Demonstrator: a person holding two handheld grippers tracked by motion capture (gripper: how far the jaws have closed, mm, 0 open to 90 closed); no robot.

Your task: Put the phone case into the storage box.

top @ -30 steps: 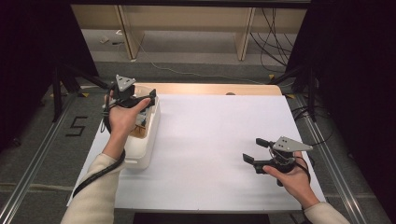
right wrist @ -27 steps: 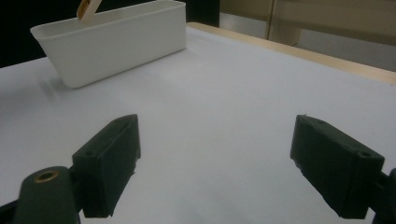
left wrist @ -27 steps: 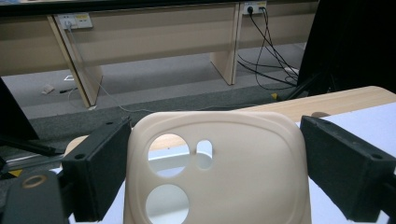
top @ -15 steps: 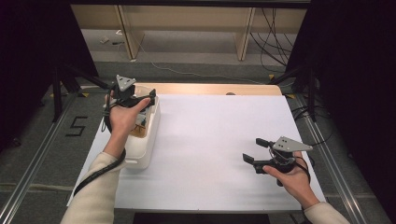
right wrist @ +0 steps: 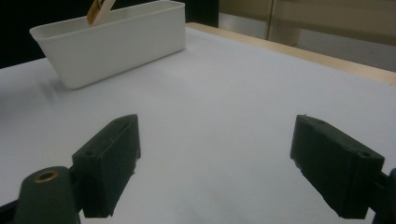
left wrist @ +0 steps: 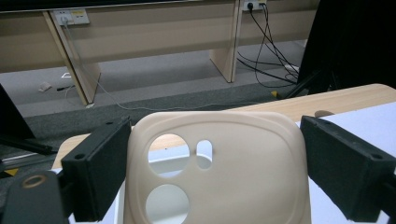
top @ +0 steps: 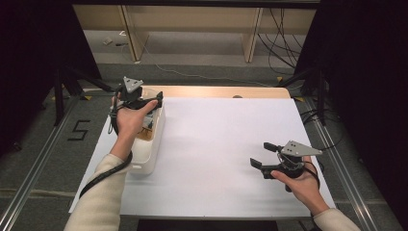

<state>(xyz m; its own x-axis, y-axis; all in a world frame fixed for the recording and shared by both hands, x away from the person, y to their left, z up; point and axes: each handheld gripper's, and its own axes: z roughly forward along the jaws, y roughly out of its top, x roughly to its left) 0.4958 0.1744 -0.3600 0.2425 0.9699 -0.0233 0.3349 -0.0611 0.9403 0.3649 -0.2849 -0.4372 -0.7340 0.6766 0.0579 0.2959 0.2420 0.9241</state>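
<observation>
Left gripper [top: 144, 103]: I held it over the white bin [top: 153, 144] at the far left of the table [top: 216, 139], jaws clamped on the cream phone case [left wrist: 215, 172].
Phone case: upright between the jaws, above the bin.
Right gripper [top: 262, 155]: near right, jaws apart, nothing between them.
</observation>
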